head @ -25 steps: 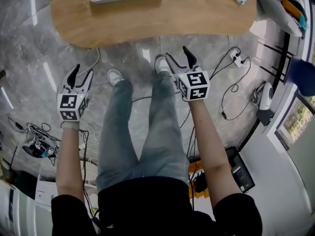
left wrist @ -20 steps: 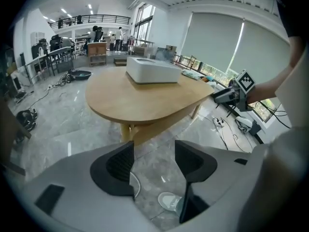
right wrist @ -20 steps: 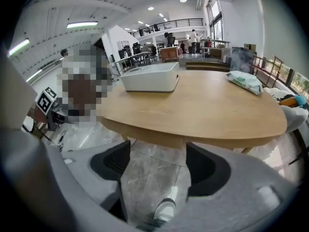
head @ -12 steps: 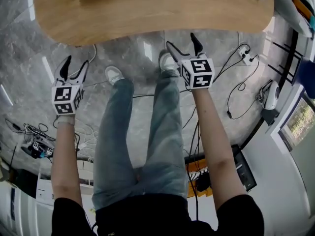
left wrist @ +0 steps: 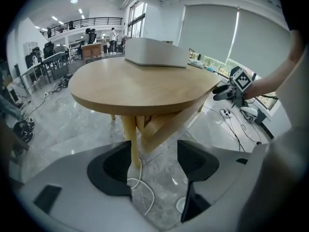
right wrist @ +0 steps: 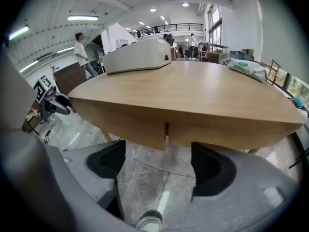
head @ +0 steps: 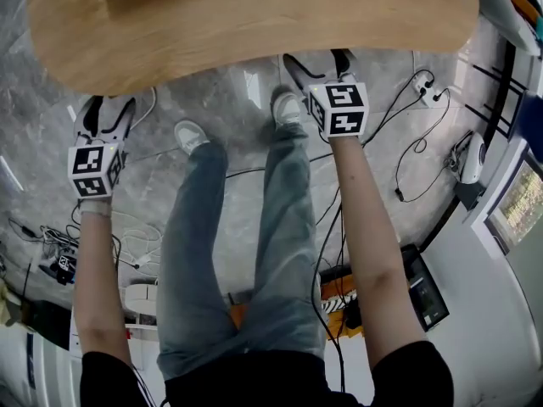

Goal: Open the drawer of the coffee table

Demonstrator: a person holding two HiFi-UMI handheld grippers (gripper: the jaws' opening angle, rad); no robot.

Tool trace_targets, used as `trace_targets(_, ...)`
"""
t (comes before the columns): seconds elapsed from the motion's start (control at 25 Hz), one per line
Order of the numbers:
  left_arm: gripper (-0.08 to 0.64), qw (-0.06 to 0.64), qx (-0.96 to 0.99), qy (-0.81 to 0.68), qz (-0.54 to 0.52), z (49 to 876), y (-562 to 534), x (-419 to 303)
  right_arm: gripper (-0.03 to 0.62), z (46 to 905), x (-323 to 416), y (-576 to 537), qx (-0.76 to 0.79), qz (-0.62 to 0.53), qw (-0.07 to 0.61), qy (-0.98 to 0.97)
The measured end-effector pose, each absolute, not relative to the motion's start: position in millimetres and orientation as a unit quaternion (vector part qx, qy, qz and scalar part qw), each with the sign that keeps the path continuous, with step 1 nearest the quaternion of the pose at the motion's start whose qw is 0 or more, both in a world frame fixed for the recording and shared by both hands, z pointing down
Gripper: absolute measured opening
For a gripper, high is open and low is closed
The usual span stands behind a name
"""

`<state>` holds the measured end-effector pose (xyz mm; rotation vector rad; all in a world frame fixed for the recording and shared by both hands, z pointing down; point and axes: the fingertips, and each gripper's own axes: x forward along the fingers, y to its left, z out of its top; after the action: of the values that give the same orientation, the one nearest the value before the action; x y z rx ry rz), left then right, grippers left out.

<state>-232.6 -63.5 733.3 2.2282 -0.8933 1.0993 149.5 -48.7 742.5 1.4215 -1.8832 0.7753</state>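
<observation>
Surrounding room (right wrist: pixel 159 4): large open office with a white ceiling, strip and spot lights, a railed balcony (left wrist: pixel 87 21) far back, and drawn window blinds (left wrist: pixel 222 33); people stand in the distance.
Floor (head: pixel 212 100): glossy grey marble tiles.
Coffee table (head: pixel 254 24): rounded light-wood top on angled wooden legs (left wrist: pixel 130 134); it fills the top of the head view, just ahead of both grippers.
Drawer (right wrist: pixel 159 129): part of the wooden band under the top's near edge, flush and shut; a thin vertical slit marks it, straight ahead of the right gripper. Which side of the slit is the drawer front cannot be told.
Person (head: pixel 246 227): standing in blue jeans and white shoes (head: pixel 191 134), bare forearms reaching forward and down.
Tray (right wrist: pixel 137 54): shallow grey bin on the far part of the tabletop; its contents cannot be seen.
Packet (right wrist: pixel 246 67): green and white, lying on the table near its right edge.
Left gripper (head: pixel 109 108): jaws have just been opening and stand wide; only floor, a table leg and a white cord show between them, nothing held.
Right gripper (head: pixel 318 59): jaws have just been opening and stand wide, tips at the table's edge, nothing between them but floor.
Cables (head: pixel 416 142): black loops and a white power strip (head: pixel 422 83) on the floor to the right.
</observation>
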Motion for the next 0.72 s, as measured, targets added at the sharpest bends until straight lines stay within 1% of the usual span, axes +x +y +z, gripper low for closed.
trace_targets(0.24, 0.295, 0.242, 0.823, -0.321, 0.401, 736.2, -77.9, -222.2, 0.423, 742.0, 150.3, -71.5, 0.555, 0.286, 0.310, -0.717)
trace_targets(0.52, 0.293, 0.225, 0.831, -0.308, 0.404, 734.5, -87.1, -213.4, 0.425, 739.6, 148.4, -71.7, 0.568, 0.268, 0.294, -0.720)
trace_targets(0.72, 0.291, 0.225, 0.841, -0.301, 0.390, 734.3, -85.3, -208.4, 0.423, 737.3, 138.2, -71.8, 0.561, 0.259, 0.281, -0.735)
